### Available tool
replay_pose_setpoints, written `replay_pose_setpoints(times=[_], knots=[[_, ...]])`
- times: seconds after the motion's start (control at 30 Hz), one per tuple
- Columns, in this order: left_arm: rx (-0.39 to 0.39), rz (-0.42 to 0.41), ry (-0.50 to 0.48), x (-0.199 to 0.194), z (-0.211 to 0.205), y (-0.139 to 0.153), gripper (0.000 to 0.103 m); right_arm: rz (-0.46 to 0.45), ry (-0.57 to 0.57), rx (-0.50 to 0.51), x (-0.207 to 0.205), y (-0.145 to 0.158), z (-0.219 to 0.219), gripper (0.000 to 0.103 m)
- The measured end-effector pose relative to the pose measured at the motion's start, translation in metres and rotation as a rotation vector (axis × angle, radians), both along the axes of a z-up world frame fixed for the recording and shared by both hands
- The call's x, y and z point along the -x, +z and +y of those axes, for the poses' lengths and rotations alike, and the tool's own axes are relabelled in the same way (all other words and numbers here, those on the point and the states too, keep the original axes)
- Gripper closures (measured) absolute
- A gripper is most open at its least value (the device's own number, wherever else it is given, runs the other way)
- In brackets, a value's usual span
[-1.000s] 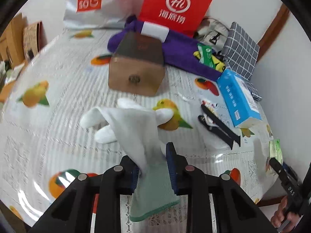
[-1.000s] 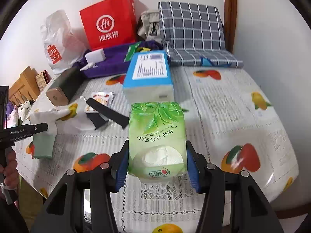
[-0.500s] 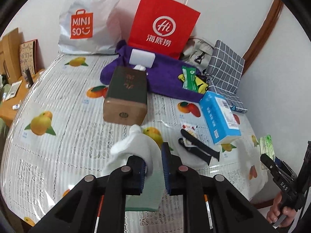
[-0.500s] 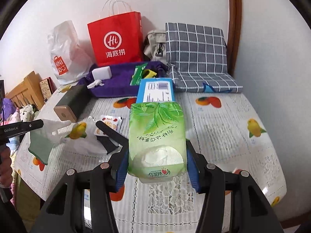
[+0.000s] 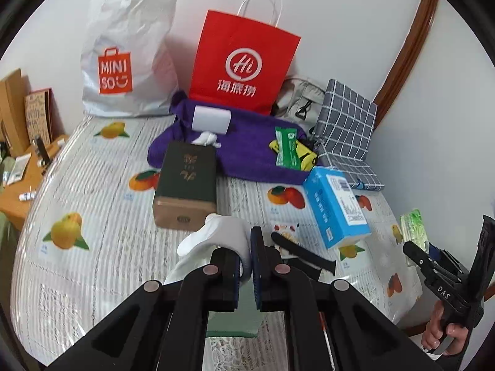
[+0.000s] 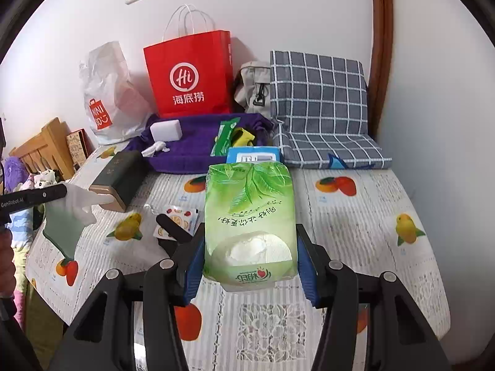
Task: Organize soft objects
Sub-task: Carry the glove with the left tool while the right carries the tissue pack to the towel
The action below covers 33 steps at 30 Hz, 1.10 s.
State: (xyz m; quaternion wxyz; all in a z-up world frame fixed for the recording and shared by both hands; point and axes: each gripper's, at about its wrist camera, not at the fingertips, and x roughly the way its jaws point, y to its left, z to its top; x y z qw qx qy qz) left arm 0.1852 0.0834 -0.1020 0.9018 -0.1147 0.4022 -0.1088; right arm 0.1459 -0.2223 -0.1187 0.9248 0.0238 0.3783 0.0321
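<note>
Left gripper [image 5: 246, 258] clamping a white glove [image 5: 216, 235] with a green cuff, jaws having just been closing onto the fabric, glove dangling clear above the fruit-print table [image 5: 92, 216]. Right gripper [image 6: 249, 262] squeezing a green tissue pack [image 6: 249, 216] between its blue pads, pack held above the table too. Lying farther back: a dark tissue box [image 5: 185, 182], a blue box [image 5: 334, 207] and a purple towel [image 5: 247, 151].
</note>
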Motion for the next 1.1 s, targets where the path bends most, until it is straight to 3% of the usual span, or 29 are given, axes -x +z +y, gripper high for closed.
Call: replay_pose_setpoints(times=[0.4,0.6,1.1], knots=[[-0.006,-0.072,-0.019,-0.018,-0.014,0.040,0.096,-0.053,0.038,-0.001,-0.029,0.022,0.004,0.051],[-0.015,-0.085,-0.013,-0.040,-0.017,0.052,0.096,-0.035,0.068,0.004,-0.055,0.029,0.009,0.051],[-0.008,-0.064,-0.007,-0.114,-0.021,0.053,0.096,-0.018,0.145,-0.055,-0.142,0.030,0.018,0.051]])
